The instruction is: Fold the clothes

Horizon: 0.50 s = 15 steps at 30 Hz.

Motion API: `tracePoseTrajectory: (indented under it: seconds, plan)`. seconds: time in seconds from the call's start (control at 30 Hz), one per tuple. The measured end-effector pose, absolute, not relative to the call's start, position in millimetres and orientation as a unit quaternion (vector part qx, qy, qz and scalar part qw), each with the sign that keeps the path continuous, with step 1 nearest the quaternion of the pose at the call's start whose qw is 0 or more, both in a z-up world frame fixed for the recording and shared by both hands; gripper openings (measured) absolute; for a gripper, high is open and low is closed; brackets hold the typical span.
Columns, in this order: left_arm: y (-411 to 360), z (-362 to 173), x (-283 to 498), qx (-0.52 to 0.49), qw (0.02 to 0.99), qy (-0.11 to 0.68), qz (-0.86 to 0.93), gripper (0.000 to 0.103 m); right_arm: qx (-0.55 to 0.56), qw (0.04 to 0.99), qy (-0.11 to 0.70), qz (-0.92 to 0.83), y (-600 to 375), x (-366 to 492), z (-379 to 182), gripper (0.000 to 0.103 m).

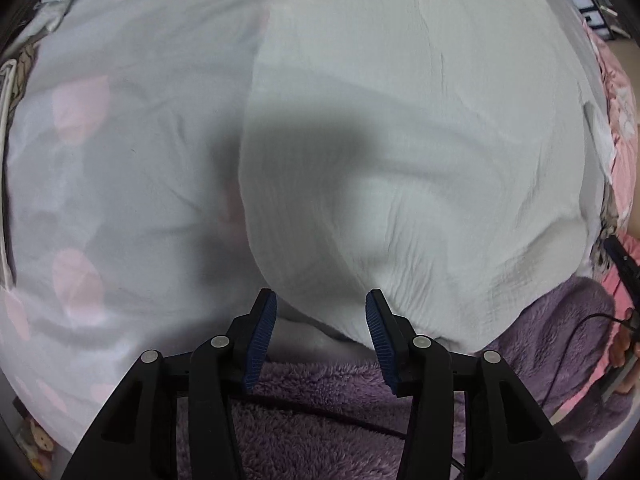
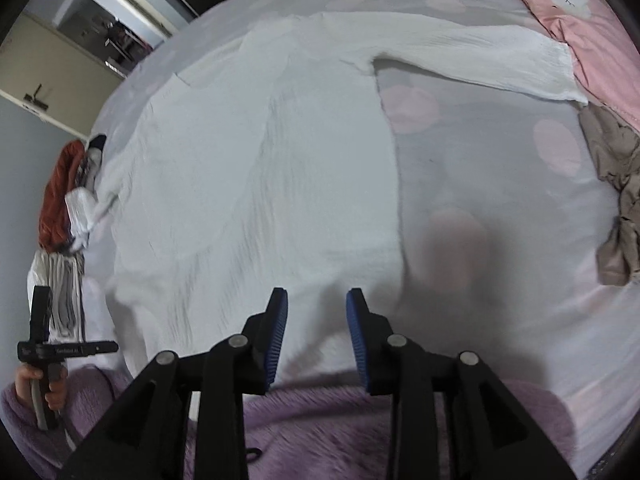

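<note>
The white crinkled shirt (image 2: 256,184) lies spread on the pink-spotted bedsheet (image 2: 500,184). Left gripper (image 1: 321,322) and right gripper (image 2: 317,322) hang above its hem, jaws parted, holding nothing.

Black plastic left tool (image 1: 321,312) and right tool (image 2: 316,308), each with two fingers. Blue ribbed pads (image 1: 264,340) on the inner sides. Round silver screws (image 1: 219,341) at the joints of the black link bars. Thin black cable (image 1: 576,328) off to one side. Fluffy purple sleeve (image 2: 24,420), soft like a robe. White writing on the black handle (image 2: 68,349), too small to read.
</note>
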<state>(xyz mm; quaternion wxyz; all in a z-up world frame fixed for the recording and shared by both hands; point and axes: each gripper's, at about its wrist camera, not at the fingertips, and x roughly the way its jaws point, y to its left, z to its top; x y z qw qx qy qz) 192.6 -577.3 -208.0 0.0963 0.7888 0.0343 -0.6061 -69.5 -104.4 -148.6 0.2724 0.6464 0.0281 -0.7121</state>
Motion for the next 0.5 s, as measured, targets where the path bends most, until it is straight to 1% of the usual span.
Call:
tracePoseTrajectory:
  seconds: [0.07,0.17,0.3,0.5]
  plan:
    - [-572,-216,193,0.797,0.098,0.028,-0.595,0.049,0.665,0.259,0.062,-0.698,-98,-72,-153,0.038]
    - [-566,-229,191,0.809,0.106,0.025,-0.578,0.049,0.692,0.242,0.102,-0.672,-93,-75,-164,0.041]
    - [-555,-244,183,0.821,0.111,0.011,-0.560,0.049,0.728,0.236,0.111,-0.634,-100,-80,-187,0.043]
    - [-546,-253,176,0.812,0.107,0.025,-0.573,0.049,0.766,0.234,0.115,-0.587,-120,-85,-232,0.043]
